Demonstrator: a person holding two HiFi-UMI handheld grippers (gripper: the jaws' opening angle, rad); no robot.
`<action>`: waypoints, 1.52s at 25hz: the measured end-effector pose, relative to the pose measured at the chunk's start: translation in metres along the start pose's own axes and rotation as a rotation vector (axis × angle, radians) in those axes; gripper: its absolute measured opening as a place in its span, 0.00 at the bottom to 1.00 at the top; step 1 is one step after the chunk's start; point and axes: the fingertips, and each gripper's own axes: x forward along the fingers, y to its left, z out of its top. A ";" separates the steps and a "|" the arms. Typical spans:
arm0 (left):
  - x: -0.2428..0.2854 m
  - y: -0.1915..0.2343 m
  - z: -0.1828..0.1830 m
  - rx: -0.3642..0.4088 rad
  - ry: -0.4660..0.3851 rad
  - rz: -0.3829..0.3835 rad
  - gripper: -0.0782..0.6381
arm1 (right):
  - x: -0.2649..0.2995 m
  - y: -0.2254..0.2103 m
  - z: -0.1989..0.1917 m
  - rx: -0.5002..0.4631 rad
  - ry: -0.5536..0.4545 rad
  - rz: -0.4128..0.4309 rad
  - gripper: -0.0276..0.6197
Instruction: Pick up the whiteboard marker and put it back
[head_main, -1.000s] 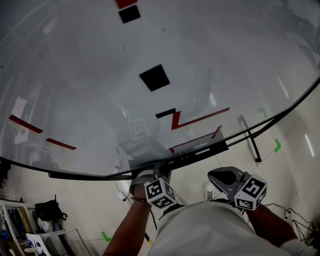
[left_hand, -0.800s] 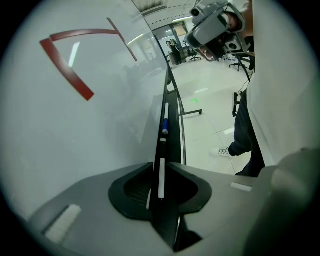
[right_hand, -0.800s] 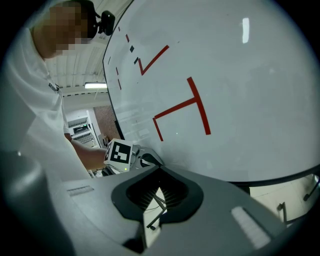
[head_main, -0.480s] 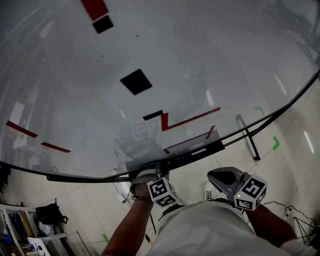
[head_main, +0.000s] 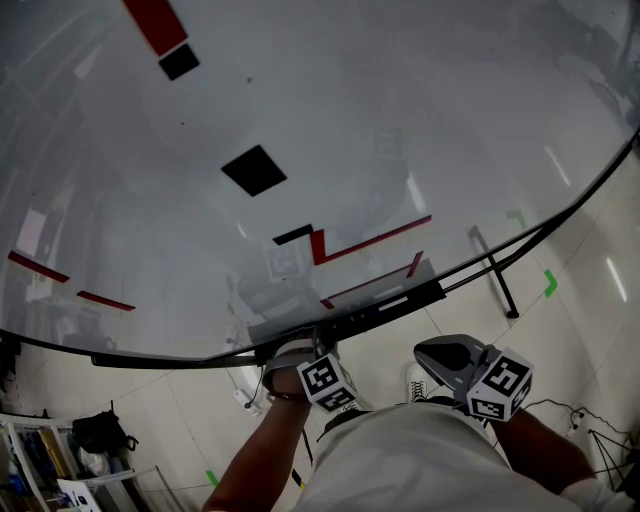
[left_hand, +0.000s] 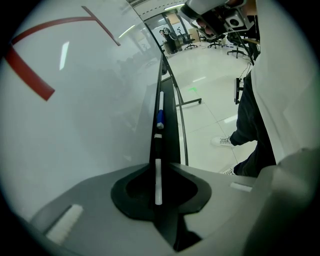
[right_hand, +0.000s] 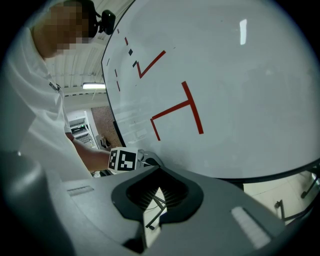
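Your left gripper (left_hand: 158, 167) is closed down narrow on the marker (left_hand: 158, 182). Its thin white barrel runs lengthwise between the jaws, its rounded end toward the camera. The gripper sits low against the narrow black counter (left_hand: 170, 131) under the whiteboard (left_hand: 75, 130) and points along it. The marker therefore lies in line with that counter, though you cannot tell whether it touches it.

Just past the jaw tips, a short white piece (left_hand: 158, 136) rests on the counter. Beyond it lies a second marker with a blue part (left_hand: 160, 119), well apart from the gripper. To the gripper's left the whiteboard rises with a broad red line (left_hand: 30, 75) on it. To its right are the pale floor (left_hand: 210, 85), your dark trouser leg (left_hand: 250, 125) and a white shoe (left_hand: 222, 141).

Your right gripper (right_hand: 156, 176) has its jaws drawn almost together. Only a thin slit of floor and cable shows between the ribbed pads (right_hand: 172, 192), and nothing is held. It hangs near your waist, clear of the counter, with the whiteboard and its red T-shaped mark (right_hand: 190, 107) ahead. The left gripper's marker cube (right_hand: 122, 160) sits just beyond its jaws. From your head view, black squares (head_main: 253, 170) and red strokes (head_main: 370, 240) lie farther up the board.
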 end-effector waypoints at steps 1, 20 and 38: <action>0.001 0.000 0.000 0.001 0.002 0.001 0.21 | 0.000 0.000 0.000 0.000 0.001 -0.001 0.05; 0.006 -0.002 -0.001 -0.012 0.019 -0.010 0.19 | 0.005 -0.004 -0.001 0.011 0.001 0.005 0.05; -0.028 0.001 0.011 -0.247 -0.144 -0.045 0.19 | 0.006 0.002 0.004 0.031 -0.017 0.028 0.05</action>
